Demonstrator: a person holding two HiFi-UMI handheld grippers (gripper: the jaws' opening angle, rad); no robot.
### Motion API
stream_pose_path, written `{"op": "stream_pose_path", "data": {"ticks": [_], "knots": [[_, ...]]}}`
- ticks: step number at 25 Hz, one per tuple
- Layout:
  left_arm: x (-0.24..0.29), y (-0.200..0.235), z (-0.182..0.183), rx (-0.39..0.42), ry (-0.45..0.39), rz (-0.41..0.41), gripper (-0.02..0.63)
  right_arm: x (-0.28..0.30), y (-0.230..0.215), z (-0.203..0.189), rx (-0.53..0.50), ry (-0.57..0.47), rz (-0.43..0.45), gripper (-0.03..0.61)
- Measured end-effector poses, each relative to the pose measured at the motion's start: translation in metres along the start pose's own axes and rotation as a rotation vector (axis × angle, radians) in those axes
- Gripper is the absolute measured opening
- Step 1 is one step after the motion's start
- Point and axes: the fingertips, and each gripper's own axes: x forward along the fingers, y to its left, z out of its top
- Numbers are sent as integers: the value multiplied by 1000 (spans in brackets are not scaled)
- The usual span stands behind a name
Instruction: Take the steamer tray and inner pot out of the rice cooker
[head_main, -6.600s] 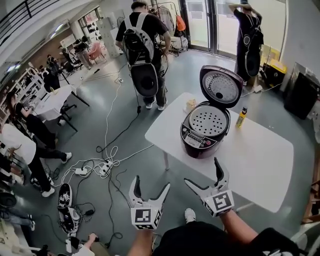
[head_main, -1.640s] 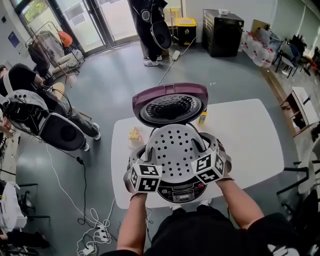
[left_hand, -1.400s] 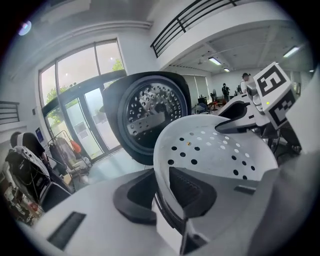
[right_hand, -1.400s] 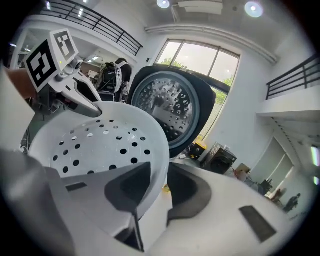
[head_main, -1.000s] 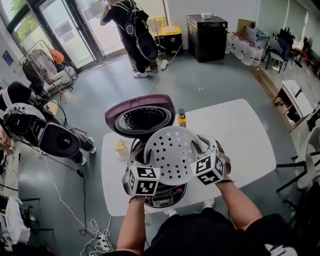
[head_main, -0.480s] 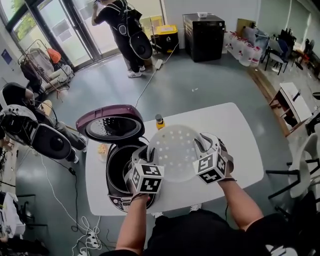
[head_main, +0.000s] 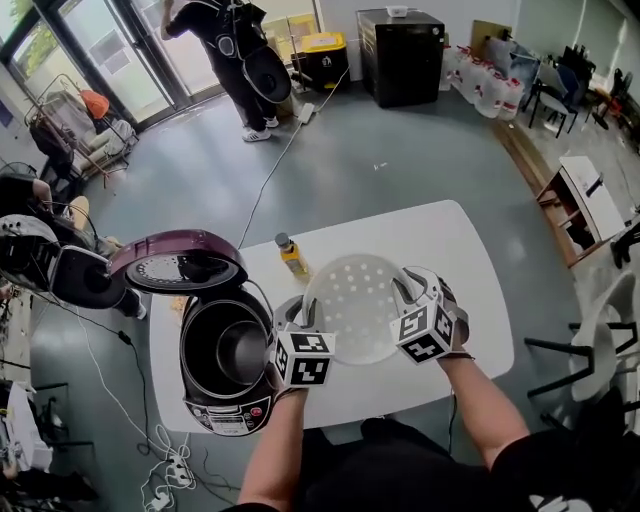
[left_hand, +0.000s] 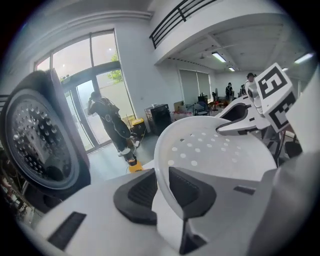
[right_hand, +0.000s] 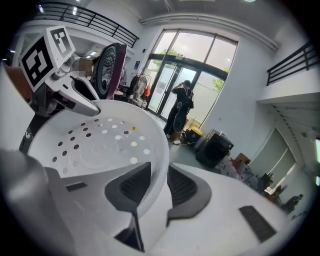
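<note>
While left hand-held gripper and right hand-held gripper pinch the steamer tray (opposite rims), it seemingly hovers.

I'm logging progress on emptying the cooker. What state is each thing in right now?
Steamer tray: out of the cooker, held over the table.
Inner pot: inside the rice cooker, not yet removed.
Lid: open, swung back.
Bottle: upright on the table.
Left gripper: shut on the tray's rim.
Right gripper: shut on the opposite rim.
</note>
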Motion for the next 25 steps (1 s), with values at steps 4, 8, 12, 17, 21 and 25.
{"op": "stream_pose_path", "data": {"ticks": [4,8,12,17,21,25], "knots": [[38,-14,-15,-40,29,-3,74,31,-4,-29,-9,36,37,103],[74,-17,-31,-63,70,-11,71,65,-1,-51,-1,78,86,100],[111,-19,-48,-75,101,-11,71,101,2,-71,-22,104,109,101],[153,-28,-77,-93,133,-23,74,138,11,-101,-45,138,127,101],[175,-33,-95,-96,153,-26,74,160,18,-119,-14,159,152,100],[188,-34,-106,-97,170,-35,68,170,26,-130,-22,173,163,91]]}}
